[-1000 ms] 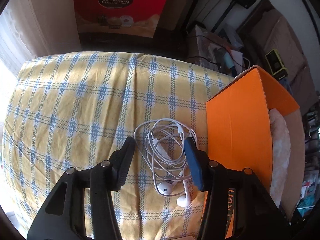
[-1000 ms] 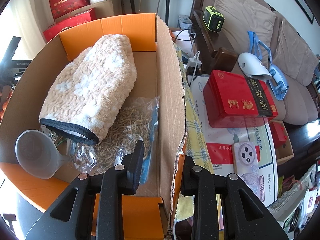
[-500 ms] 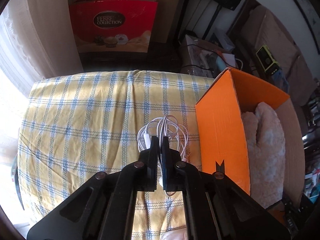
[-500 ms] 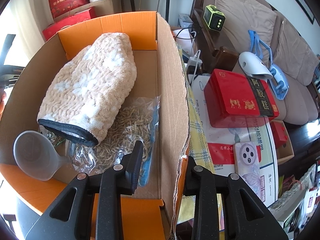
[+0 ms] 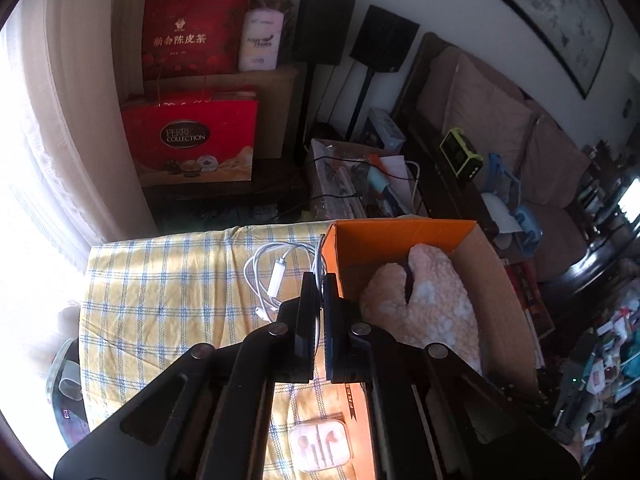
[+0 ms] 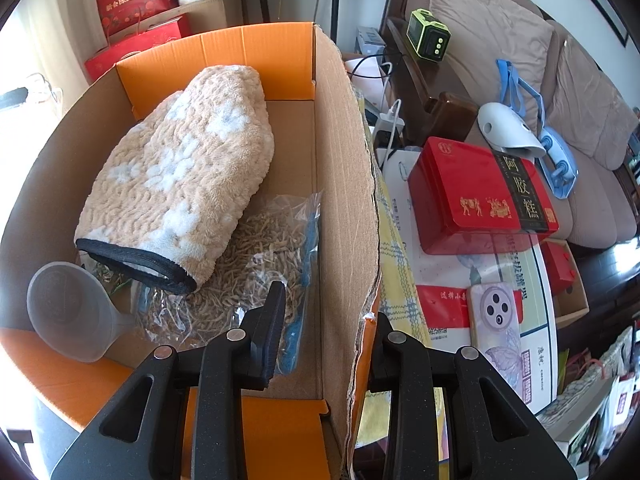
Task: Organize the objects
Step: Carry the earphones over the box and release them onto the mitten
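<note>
Left gripper [image 5: 319,280] clenched on the white earphone cable [image 5: 276,276]; jaws pressed together at frame centre with strands pinched between them; the rest of the coil hangs loose to the left of the jaws, above the checked tablecloth [image 5: 160,292], beside the orange outer wall of the cardboard box [image 5: 400,232].

Right gripper [image 6: 326,312] straddles the box's right-hand wall [image 6: 344,200]; one finger inside the box, one outside; jaws part-way apart; whether the pads actually press the cardboard cannot be told from this view; judged to be steadying the box.

Already in the box, right wrist view: fleecy mitt [image 6: 184,168] upper left of the interior; clear bag of dried strands [image 6: 256,256] under and in front of it; translucent scoop [image 6: 68,312] at lower left.

Still outside: the cable, in transit but not yet over the box opening; a small clear case of earphones [image 5: 320,446] lying on the cloth at the bottom of the left wrist view, close to the box's wall.

Judgement: task well past halfway; cable to be carried over the wall and let go inside; the case probably follows; trailing loops could catch on the box edge.
</note>
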A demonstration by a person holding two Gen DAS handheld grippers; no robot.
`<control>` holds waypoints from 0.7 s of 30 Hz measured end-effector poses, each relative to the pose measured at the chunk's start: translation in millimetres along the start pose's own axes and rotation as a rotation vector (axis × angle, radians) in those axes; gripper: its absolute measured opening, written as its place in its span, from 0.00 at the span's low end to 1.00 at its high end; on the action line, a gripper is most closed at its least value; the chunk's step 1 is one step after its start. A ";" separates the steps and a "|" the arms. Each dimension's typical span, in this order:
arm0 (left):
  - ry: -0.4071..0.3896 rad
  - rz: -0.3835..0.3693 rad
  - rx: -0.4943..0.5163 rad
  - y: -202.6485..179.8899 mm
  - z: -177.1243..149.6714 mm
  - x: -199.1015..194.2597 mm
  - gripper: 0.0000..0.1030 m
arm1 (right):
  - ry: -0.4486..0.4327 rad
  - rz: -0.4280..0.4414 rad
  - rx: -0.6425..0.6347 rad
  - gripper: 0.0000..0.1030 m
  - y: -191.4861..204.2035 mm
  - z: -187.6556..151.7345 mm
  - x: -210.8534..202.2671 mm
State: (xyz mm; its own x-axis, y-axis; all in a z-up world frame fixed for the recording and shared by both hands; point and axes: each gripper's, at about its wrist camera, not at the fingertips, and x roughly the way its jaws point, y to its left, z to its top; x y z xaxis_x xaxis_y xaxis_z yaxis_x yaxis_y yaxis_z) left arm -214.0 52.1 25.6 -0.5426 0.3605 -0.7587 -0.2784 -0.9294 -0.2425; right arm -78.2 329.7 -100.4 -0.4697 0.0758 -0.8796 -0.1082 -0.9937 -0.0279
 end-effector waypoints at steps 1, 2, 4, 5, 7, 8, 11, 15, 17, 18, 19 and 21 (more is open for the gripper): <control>-0.006 -0.018 0.005 -3.8 2.3 -6.1 0.03 | 0.000 0.001 0.000 0.31 -0.6 -0.5 -0.1; -0.009 -0.037 0.010 -8.6 4.5 -11.4 0.03 | 0.001 0.003 0.001 0.31 -0.9 -0.8 -0.2; -0.016 -0.075 0.025 -20.5 8.3 -21.4 0.03 | 0.001 0.005 0.004 0.31 -1.7 -1.7 -1.0; -0.023 -0.091 0.035 -26.7 10.0 -26.6 0.03 | 0.001 0.007 0.005 0.31 -1.9 -2.3 -1.2; -0.032 -0.121 0.056 -41.4 12.2 -34.8 0.03 | 0.001 0.011 0.008 0.31 -2.0 -3.7 -2.7; -0.031 -0.137 0.068 -48.6 13.4 -37.7 0.03 | 0.001 0.012 0.009 0.31 -2.0 -4.4 -3.6; -0.029 -0.168 0.105 -70.0 15.7 -42.0 0.03 | 0.003 0.015 0.011 0.31 -2.5 -5.1 -4.9; -0.019 -0.188 0.146 -99.1 12.4 -38.3 0.03 | 0.003 0.015 0.011 0.31 -2.2 -5.3 -5.1; -0.001 -0.193 0.155 -110.1 9.5 -29.4 0.03 | 0.003 0.016 0.012 0.31 -2.1 -5.2 -5.1; 0.013 -0.196 0.160 -115.6 7.1 -23.9 0.03 | 0.003 0.018 0.012 0.31 -2.5 -5.2 -5.1; 0.028 -0.197 0.166 -120.4 4.6 -17.6 0.03 | 0.003 0.018 0.012 0.31 -2.7 -5.4 -5.2; 0.058 -0.198 0.177 -129.3 -1.0 -4.1 0.03 | 0.004 0.020 0.012 0.30 -3.1 -5.8 -5.5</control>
State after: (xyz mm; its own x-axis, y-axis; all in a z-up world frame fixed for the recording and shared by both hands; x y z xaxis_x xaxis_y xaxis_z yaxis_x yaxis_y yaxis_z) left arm -175.0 170.7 59.4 -0.4188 0.5236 -0.7419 -0.5113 -0.8112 -0.2839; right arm -70.3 331.9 -98.2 -0.4684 0.0556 -0.8818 -0.1093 -0.9940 -0.0046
